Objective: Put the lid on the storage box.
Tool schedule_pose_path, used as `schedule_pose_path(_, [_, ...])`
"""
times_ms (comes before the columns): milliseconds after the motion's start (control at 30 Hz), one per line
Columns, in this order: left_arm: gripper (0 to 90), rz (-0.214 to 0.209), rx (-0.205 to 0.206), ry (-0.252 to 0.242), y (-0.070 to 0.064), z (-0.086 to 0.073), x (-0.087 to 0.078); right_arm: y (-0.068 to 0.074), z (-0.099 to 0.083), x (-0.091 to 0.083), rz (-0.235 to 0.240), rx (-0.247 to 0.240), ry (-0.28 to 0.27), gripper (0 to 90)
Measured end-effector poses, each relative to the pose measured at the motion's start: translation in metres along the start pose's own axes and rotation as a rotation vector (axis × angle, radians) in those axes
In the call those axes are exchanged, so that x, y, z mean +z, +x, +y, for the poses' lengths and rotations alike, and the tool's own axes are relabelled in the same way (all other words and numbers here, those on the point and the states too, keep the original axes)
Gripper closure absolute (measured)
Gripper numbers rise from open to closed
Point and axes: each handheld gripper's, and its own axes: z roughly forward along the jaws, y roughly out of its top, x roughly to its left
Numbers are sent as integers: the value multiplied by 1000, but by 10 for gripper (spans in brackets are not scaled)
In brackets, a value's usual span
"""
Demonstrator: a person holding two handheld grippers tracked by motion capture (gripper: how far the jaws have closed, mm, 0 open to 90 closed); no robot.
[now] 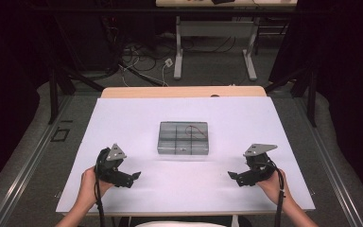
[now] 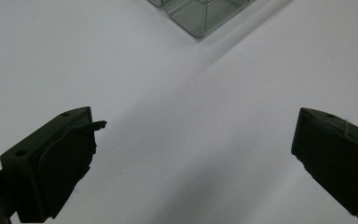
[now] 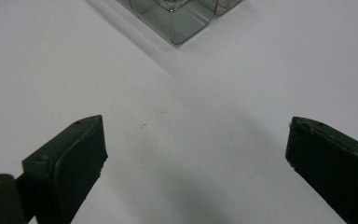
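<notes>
looks like the very start, nothing done yet. the box (image 1: 183,138) sits in the middle of the desk (image 1: 123,118), w/ a thin red wire (image 1: 194,129) in a back part. left gripper (image 1: 131,178) and right gripper (image 1: 234,177) are both near the front edge, one on each side, well apart from the box. jaws on both are wide open and hold nothing. all the work is left: reach in to the box first.

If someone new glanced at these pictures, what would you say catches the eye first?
Probably the clear compartment box alone at the middle of the white table, with a thin red wire in its far right part. Next, the left gripper and right gripper, both open, on either side nearer the person, pointing inward.
</notes>
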Motion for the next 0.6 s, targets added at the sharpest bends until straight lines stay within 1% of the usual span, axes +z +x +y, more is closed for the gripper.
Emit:
schedule_pose_path(33, [0, -4, -4, -6, 0, -1, 0, 0, -2, 0, -6, 7, -9, 49])
schedule_pose_path(67, [0, 0, 3, -3, -1, -2, 0, 0, -4, -1, -8, 7, 0, 49])
schedule_pose_path(100, [0, 0, -3, -7, -1, -3, 0, 0, -6, 0, -7, 10, -11, 49])
schedule_pose_path(133, [0, -2, 3, 0, -1, -4, 0, 1, -7, -1, -5, 18, 0, 50])
schedule_pose_path(167, [0, -1, 3, -4, -2, -5, 1, 0, -9, -1, -7, 10, 3, 50])
schedule_pose_path(200, [0, 5, 5, -4, -2, -6, 1, 1, -11, -1, -9, 14, 2, 50])
schedule_pose_path(233, [0, 3, 4, -3, -3, -7, 1, 0, -13, -1, -13, 14, 4, 50])
schedule_pose_path(267, [0, 6, 4, -6, -3, -8, 2, 0, -14, 0, -10, 20, -4, 50])
schedule_pose_path(333, [0, 4, 0, -5, -4, -11, 3, 0, -17, -1, -11, 24, 8, 51])
schedule_pose_path(367, [0, 4, -1, -5, -4, -12, 4, 1, -19, 0, -17, 33, 3, 51])
schedule_pose_path(433, [0, 10, 2, -3, -4, -15, 5, 0, -23, 0, -17, 33, 1, 52])
schedule_pose_path(467, [0, 6, 1, -3, -4, -16, 5, -1, -24, 0, -21, 27, 3, 52])
schedule_pose_path(500, [0, 12, 4, -10, -4, -17, 5, 0, -25, -1, -17, 37, 11, 52])
schedule_pose_path(567, [0, 12, -4, -12, -4, -19, 5, -1, -28, 0, -23, 35, 10, 52])
schedule_pose_path(600, [0, 12, -1, -16, -4, -20, 5, 0, -30, 0, -20, 47, 3, 52])
